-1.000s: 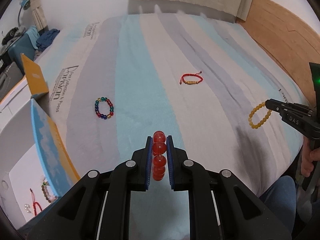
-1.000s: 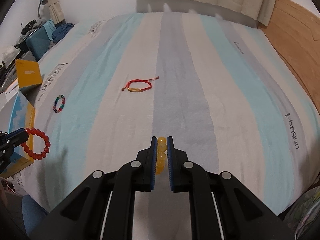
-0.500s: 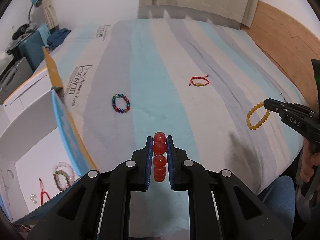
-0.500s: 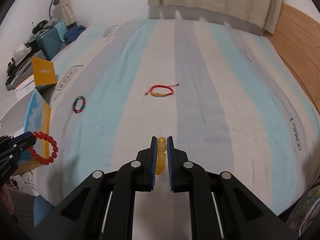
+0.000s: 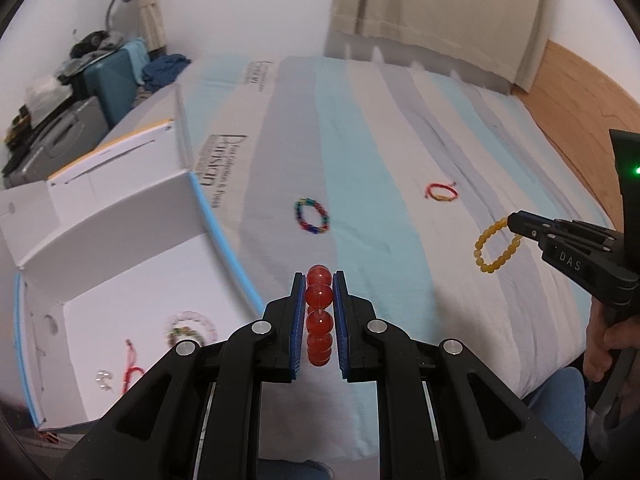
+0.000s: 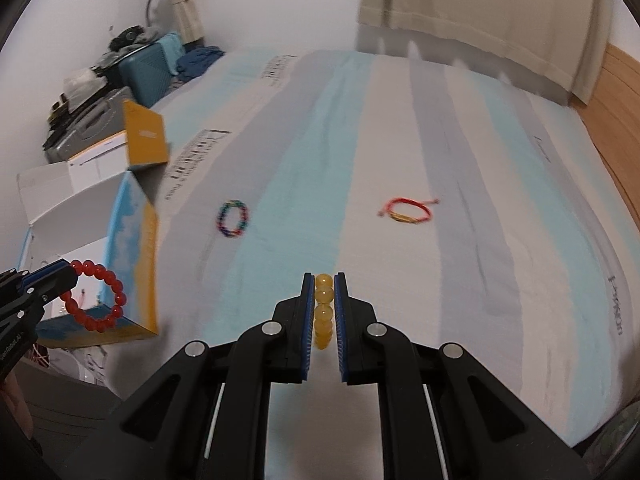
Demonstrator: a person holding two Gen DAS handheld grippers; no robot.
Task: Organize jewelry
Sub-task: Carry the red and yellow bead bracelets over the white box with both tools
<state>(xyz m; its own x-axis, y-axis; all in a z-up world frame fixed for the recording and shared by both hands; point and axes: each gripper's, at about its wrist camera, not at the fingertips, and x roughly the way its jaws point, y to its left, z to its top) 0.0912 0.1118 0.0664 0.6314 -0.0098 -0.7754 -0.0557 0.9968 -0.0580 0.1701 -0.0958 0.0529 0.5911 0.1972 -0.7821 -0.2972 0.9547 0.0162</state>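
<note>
My left gripper (image 5: pixel 319 280) is shut on a red bead bracelet (image 5: pixel 319 300), held above the bed's near edge beside an open white box (image 5: pixel 120 280). Seen from the right wrist, that red bead bracelet (image 6: pixel 96 302) hangs from the left gripper (image 6: pixel 64 280) in front of the box's blue and yellow side (image 6: pixel 136 248). My right gripper (image 6: pixel 324 280) is shut on a yellow bead bracelet (image 6: pixel 324 304); the left wrist view shows this yellow bead bracelet (image 5: pixel 496 246) dangling from the right gripper (image 5: pixel 516 220). A multicoloured bead bracelet (image 5: pixel 312 216) and a red cord bracelet (image 5: pixel 440 192) lie on the striped bedspread (image 5: pixel 380 140).
Inside the box lie a pale bead bracelet (image 5: pixel 192 326), a red cord piece (image 5: pixel 130 360) and small silver pieces (image 5: pixel 104 378). A teal suitcase (image 6: pixel 148 72) and clutter stand at the far left. A curtain (image 6: pixel 480 12) hangs behind the bed, with wooden floor (image 5: pixel 580 100) on the right.
Both grippers have moved left and risen, each keeping its bracelet. The open box has come further into the left wrist view, showing its inside. The bracelets on the bed have not moved.
</note>
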